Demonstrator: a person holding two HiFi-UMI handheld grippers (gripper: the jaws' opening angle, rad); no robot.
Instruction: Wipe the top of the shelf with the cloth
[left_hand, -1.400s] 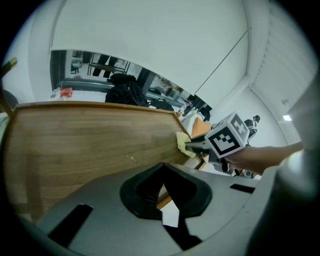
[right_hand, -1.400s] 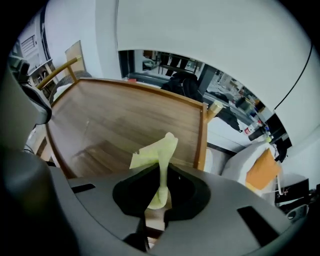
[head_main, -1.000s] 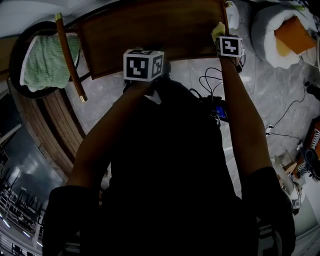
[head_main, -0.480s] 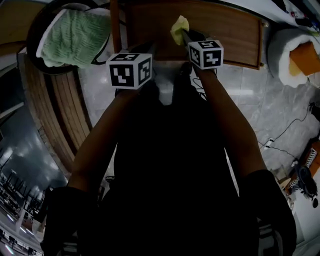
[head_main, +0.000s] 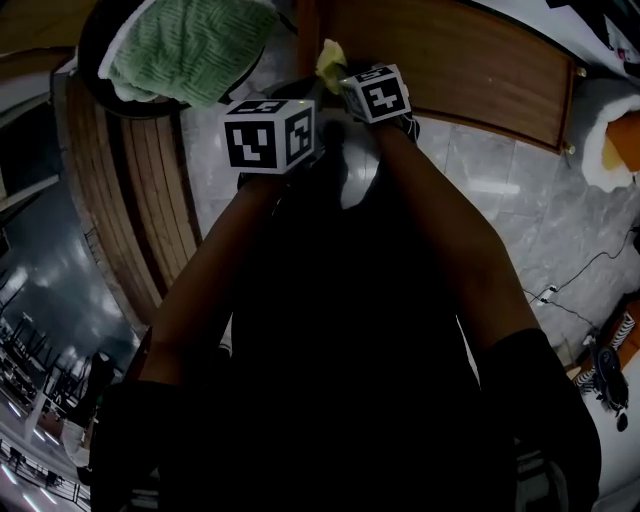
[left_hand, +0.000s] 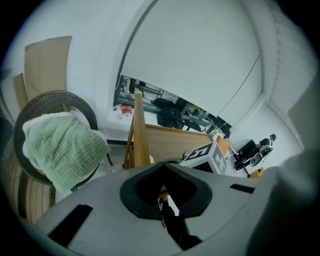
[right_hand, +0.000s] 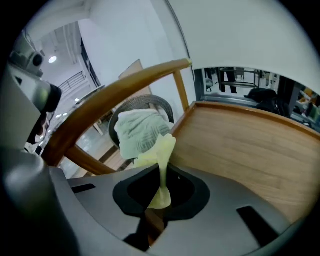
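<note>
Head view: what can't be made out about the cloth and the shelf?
- Whether the cloth touches the shelf top: in the head view, the marker cube of the right tongs covers the contact. The right gripper view doesn't settle depth.
- Far edge of shelf top: head view, cut by the frame's top.
- Tips of left tongs: head view, hidden under their own cube.
</note>
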